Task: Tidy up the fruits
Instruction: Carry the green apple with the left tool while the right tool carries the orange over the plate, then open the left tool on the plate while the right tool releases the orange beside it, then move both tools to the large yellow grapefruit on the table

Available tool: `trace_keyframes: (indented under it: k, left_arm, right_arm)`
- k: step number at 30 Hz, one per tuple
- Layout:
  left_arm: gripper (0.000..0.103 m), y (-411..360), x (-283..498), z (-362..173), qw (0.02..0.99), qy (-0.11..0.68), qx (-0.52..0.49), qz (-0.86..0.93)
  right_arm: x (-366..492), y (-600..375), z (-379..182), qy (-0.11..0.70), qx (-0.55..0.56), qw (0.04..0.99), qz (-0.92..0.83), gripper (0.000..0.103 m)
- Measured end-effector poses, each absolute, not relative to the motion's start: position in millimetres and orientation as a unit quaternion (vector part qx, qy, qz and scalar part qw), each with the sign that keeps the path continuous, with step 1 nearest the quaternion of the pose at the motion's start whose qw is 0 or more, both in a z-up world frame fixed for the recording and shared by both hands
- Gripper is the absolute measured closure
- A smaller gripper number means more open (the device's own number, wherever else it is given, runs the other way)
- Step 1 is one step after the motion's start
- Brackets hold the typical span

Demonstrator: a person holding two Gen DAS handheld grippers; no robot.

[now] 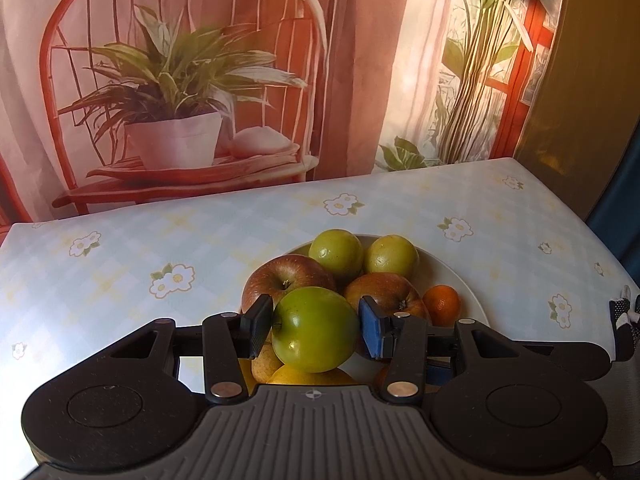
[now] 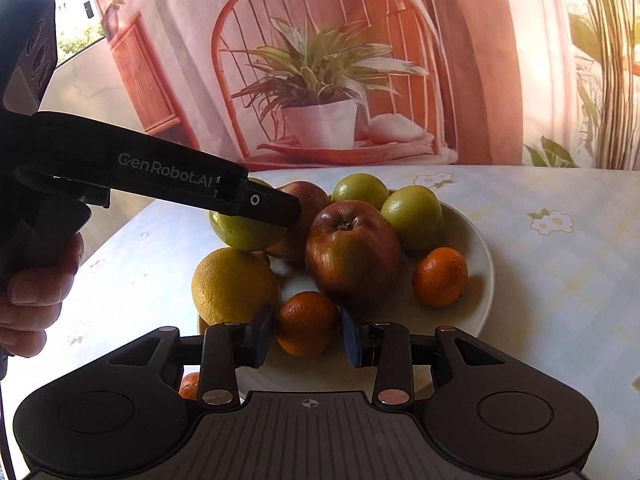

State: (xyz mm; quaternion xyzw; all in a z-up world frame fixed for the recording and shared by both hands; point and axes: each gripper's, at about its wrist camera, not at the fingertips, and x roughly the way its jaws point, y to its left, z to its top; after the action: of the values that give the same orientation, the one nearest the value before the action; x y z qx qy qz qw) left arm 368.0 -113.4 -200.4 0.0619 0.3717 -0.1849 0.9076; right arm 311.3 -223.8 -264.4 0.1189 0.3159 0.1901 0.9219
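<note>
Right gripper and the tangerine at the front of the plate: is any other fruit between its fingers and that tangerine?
Nothing visible. The right gripper has its fingers on either side of the front tangerine, with no fruit between them. The red apple crowds it from behind and the yellow orange from the left on the plate.

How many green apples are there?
3 green apples. One is gripped by the left gripper atop the pile; two lie side by side at the plate's far edge. The pile may hide more.
</note>
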Motion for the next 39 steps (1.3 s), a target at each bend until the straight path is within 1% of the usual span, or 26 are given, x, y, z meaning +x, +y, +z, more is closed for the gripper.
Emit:
trace_keyframes:
  k: [3,7,23,33,39]
  left_arm:
    - [0.053,-112.3,365.1,-196.2,0.91,0.365,0.06,-0.187]
    - [0.053,-108.1,359.5,-190.0,0.915,0.357,0.056,-0.182]
    - [0.053,-71.5,309.5,-164.6,0.932,0.332,0.039,-0.143]
    - [0.052,-51.5,256.6,-159.9,0.936,0.323,0.046,-0.128]
    - [0.052,-40.6,229.6,-161.7,0.938,0.319,0.042,-0.128]
  right_arm:
    - [311.8,-222.8,-263.7,0.319,0.117,0.922,0.188,0.067]
    - [306.6,-224.2,-260.4,0.313,0.117,0.924,0.185,0.061]
    - [247.0,-240.2,-248.7,0.287,0.132,0.937,0.15,0.061]
    - [207.8,-236.9,-244.5,0.28,0.149,0.939,0.137,0.061]
    - [187.9,-226.4,-245.2,0.28,0.138,0.941,0.134,0.061]
